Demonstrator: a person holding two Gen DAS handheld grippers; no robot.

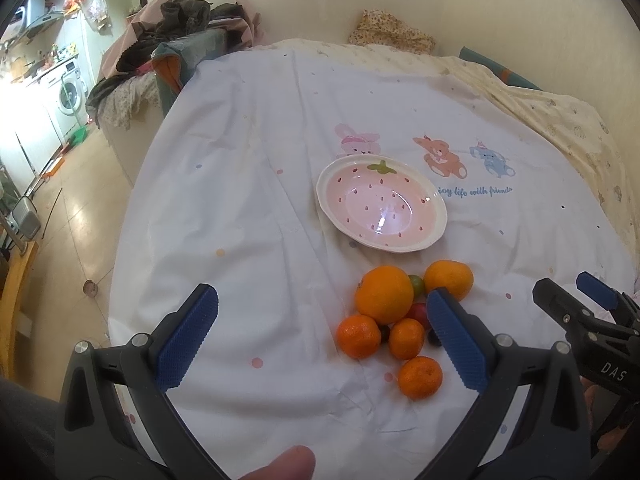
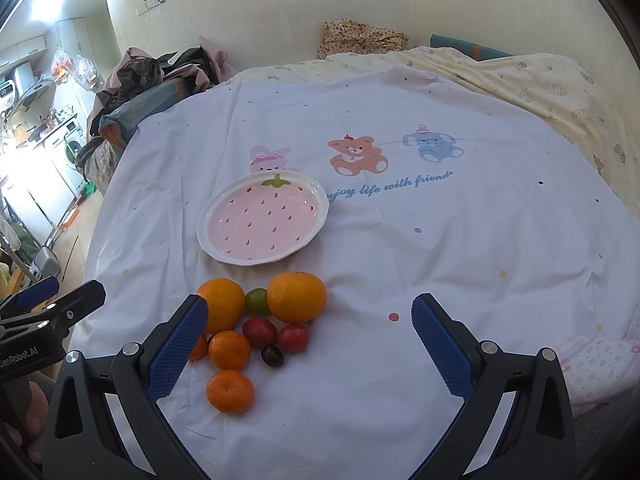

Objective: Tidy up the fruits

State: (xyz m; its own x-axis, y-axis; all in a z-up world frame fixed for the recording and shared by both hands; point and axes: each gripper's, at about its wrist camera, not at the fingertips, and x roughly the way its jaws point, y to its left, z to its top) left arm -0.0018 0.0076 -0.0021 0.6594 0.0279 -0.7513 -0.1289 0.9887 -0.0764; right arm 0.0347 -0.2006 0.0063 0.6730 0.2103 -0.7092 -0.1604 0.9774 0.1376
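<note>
A pink strawberry-patterned plate (image 1: 434, 236) (image 2: 210, 240) lies empty on the white bed sheet. Just in front of it sits a cluster of fruit: two large oranges (image 1: 384, 294) (image 2: 297, 297), several small mandarins (image 1: 420, 376) (image 2: 230, 391), red cherry tomatoes (image 2: 260, 331), a green tomato (image 2: 256, 301) and a dark grape (image 2: 273, 356). My left gripper (image 1: 322, 314) is open above the sheet, left of the fruit. My right gripper (image 2: 310, 322) is open, with the fruit near its left finger. Neither holds anything.
The white cartoon-print sheet (image 2: 440, 240) covers a bed with a cream blanket (image 2: 560, 92) at the far right. A heap of clothes (image 1: 176, 36) lies at the back left. The bed edge drops to a tiled floor (image 1: 68, 208) on the left. A pink cushion (image 2: 596, 364) lies right.
</note>
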